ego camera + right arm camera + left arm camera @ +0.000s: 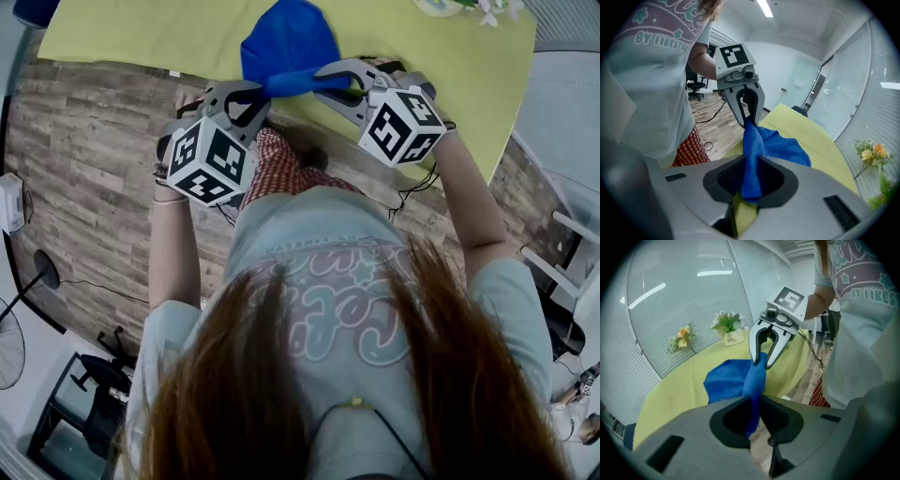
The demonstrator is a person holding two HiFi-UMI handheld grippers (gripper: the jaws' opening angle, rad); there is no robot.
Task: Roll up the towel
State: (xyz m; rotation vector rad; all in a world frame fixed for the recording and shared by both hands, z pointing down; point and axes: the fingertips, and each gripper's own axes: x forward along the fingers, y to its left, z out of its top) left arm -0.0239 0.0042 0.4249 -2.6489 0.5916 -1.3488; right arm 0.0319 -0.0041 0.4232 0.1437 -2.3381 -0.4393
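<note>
Our left gripper [754, 403] has its jaws drawn narrow and pinched on one end of the blue towel [725, 380], with the cloth running up between the pads. Our right gripper [749, 171] is clamped the same way on the other end of that gathered edge. The bunched edge runs as a band from one gripper to the other. The two grippers face each other, near together, at the table's near edge. The rest of the towel lies crumpled on the yellow-green tablecloth [141, 33] just beyond them. Below our hands is the wood-plank floor [84, 150]. Far back on the cloth stand a pot of flowers [729, 329] and a second flower spray [680, 339].
</note>
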